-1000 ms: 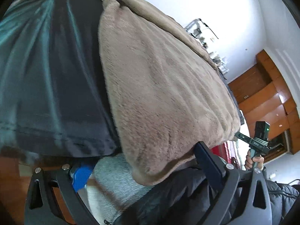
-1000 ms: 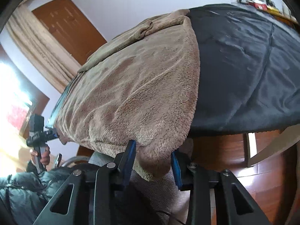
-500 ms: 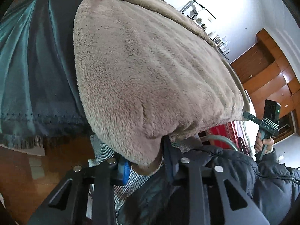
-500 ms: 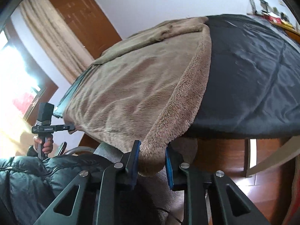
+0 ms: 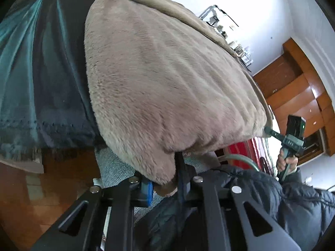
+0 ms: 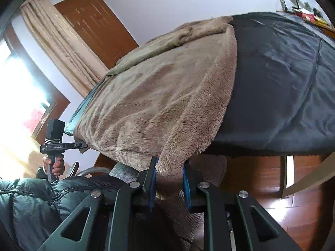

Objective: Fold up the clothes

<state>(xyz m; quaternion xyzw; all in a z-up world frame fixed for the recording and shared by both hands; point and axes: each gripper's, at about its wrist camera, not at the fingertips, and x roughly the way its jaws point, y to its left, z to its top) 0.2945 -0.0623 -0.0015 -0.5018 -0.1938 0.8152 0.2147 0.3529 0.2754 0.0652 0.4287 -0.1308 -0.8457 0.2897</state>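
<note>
— What has the right gripper [image 6: 169,182] got?
— Its jaws are closed on a hanging corner of the tan fleece garment [image 6: 159,104], which lies spread over the dark cloth [image 6: 282,87] covering the table.
— And the other one?
— The left gripper [image 6: 82,145], far left, meets the garment's other near corner; a hand [image 6: 55,164] holds its handle.

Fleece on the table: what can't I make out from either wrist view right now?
- Left wrist: the corner of the fleece inside the left tongs is covered by overhanging pile.
- Right wrist: the far edge of the fleece is bunched, so the garment type is unclear.
- Both views: the table under the dark cloth is covered.
</note>
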